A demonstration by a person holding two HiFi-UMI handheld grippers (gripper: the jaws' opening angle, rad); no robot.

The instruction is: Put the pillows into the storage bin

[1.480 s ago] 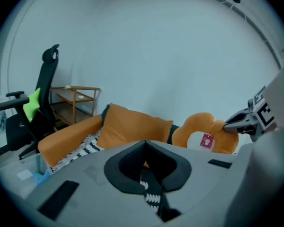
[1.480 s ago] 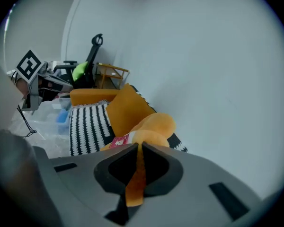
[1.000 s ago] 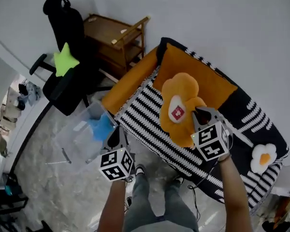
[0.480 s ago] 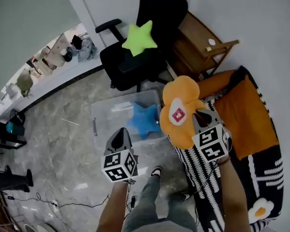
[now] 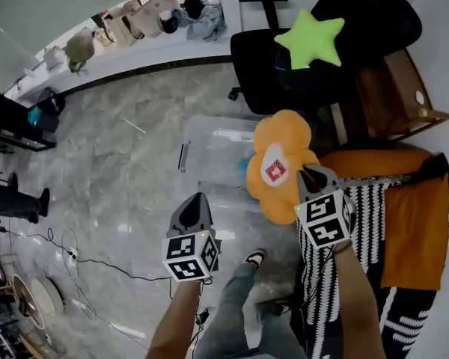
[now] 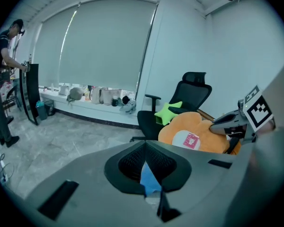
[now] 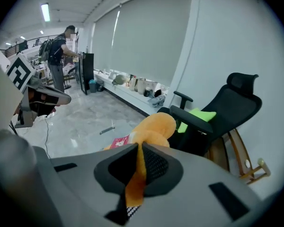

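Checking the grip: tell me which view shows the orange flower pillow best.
Head view: the orange flower pillow shows nearly whole, label included, pinched by the right gripper. The left gripper view shows its upper part side-on; the right gripper view only the pinched edge and a lobe.

Black office chair (image 5: 266,58) far right, wooden rack (image 5: 393,99) beside it. Orange-covered sofa (image 5: 411,223) near right, striped throw (image 5: 367,208) over it. Bags (image 5: 123,25) line far ledge. Cables (image 5: 63,249) on marble floor (image 5: 112,155).
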